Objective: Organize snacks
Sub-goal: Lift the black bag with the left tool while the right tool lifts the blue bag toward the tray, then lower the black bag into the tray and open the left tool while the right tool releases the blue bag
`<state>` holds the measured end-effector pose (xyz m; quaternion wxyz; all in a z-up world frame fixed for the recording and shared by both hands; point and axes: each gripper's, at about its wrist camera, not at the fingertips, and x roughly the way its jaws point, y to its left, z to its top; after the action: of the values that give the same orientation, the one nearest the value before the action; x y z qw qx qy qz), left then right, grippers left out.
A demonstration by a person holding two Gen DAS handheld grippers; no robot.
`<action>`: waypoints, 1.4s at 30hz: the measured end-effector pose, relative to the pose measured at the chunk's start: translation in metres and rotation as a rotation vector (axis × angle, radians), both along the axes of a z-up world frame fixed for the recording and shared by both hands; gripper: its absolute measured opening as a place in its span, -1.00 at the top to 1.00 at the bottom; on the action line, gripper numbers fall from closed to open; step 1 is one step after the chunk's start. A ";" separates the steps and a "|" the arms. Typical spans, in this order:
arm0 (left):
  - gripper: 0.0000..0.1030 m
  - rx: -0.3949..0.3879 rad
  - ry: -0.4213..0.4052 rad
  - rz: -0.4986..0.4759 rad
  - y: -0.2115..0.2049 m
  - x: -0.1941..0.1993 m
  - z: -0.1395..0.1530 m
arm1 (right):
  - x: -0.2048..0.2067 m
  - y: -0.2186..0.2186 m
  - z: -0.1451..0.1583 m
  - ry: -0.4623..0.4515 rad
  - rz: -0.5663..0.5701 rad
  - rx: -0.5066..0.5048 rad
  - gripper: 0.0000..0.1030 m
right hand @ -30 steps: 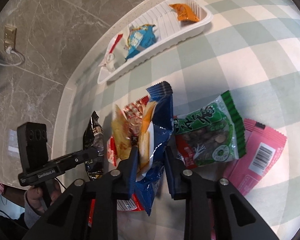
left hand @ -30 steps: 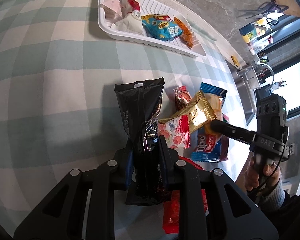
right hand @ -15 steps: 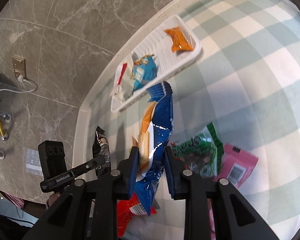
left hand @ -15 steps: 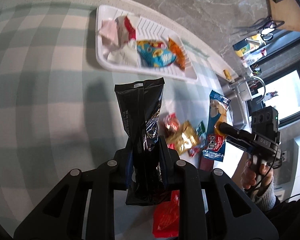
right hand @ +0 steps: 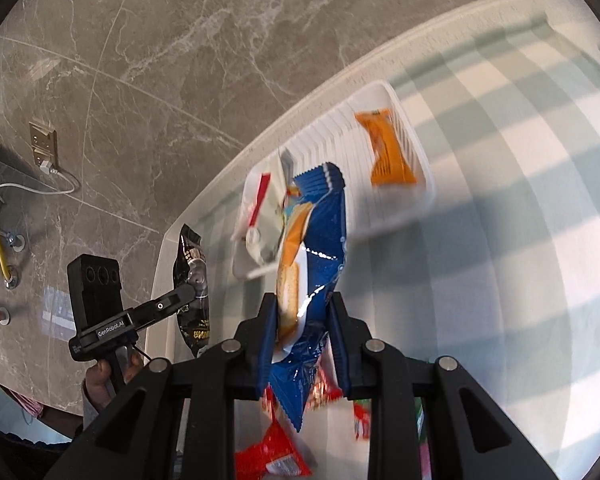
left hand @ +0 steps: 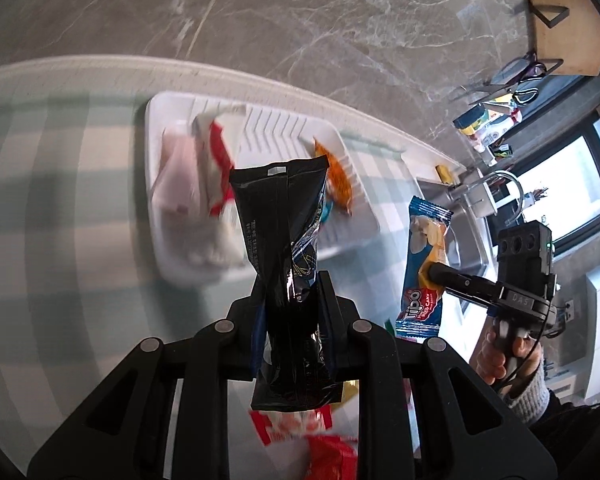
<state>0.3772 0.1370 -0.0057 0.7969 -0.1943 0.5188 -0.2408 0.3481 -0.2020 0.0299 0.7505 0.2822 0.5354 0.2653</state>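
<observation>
Black foil is what my left gripper [left hand: 290, 300] is squeezing: its two fingers are clamping the lower half of a tall black snack packet [left hand: 282, 240], which is standing upright above them, clear of the table. Over on the other side, my right gripper [right hand: 304, 320] is pinching a blue biscuit packet [right hand: 316, 240] the same way, both pads pressing into the wrapper, the crimped top pointing up and the tail hanging down between the fingers. Each packet is showing in the other camera too, the blue one [left hand: 424, 268] held in the air off to the right, the black one [right hand: 192, 280] off to the left beyond the table's edge.

Moving outward, I'm seeing the white ribbed tray [left hand: 288, 136] sitting near the far edge of the table, on the green-and-white checked cloth [left hand: 60, 200]. An orange packet [right hand: 388, 152] is lying at the tray's right end, and a white-and-red packet [right hand: 260, 208] is lying at its left end, partly behind the blue wrapper. The left view is blurring the tray's contents, so I can't tell more there.

Below the grippers, red packets [right hand: 272, 456] are lying loose on the cloth at the near edge, smeared by motion.

Grey marble wall [right hand: 220, 40] is filling the background beyond the table.
</observation>
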 end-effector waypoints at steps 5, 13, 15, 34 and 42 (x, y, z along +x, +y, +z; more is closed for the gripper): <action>0.61 0.010 0.000 -0.011 -0.008 0.032 0.002 | 0.030 0.005 0.001 -0.020 0.016 -0.014 0.47; 0.61 0.038 0.006 -0.025 -0.024 0.080 -0.006 | 0.076 0.021 -0.008 -0.041 0.058 -0.057 0.47; 0.61 0.042 0.010 -0.029 -0.028 0.089 -0.009 | 0.088 0.025 -0.011 -0.038 0.069 -0.071 0.47; 0.57 0.210 -0.028 -0.035 -0.055 0.138 -0.039 | 0.140 0.053 -0.040 -0.047 0.110 -0.250 0.43; 0.57 0.242 -0.089 -0.028 -0.057 0.126 -0.025 | 0.131 0.054 -0.025 -0.090 0.104 -0.283 0.22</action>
<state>0.5034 0.0797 -0.0305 0.8334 -0.0785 0.5109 -0.1956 0.4795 -0.1479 0.0047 0.7912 0.1332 0.5473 0.2381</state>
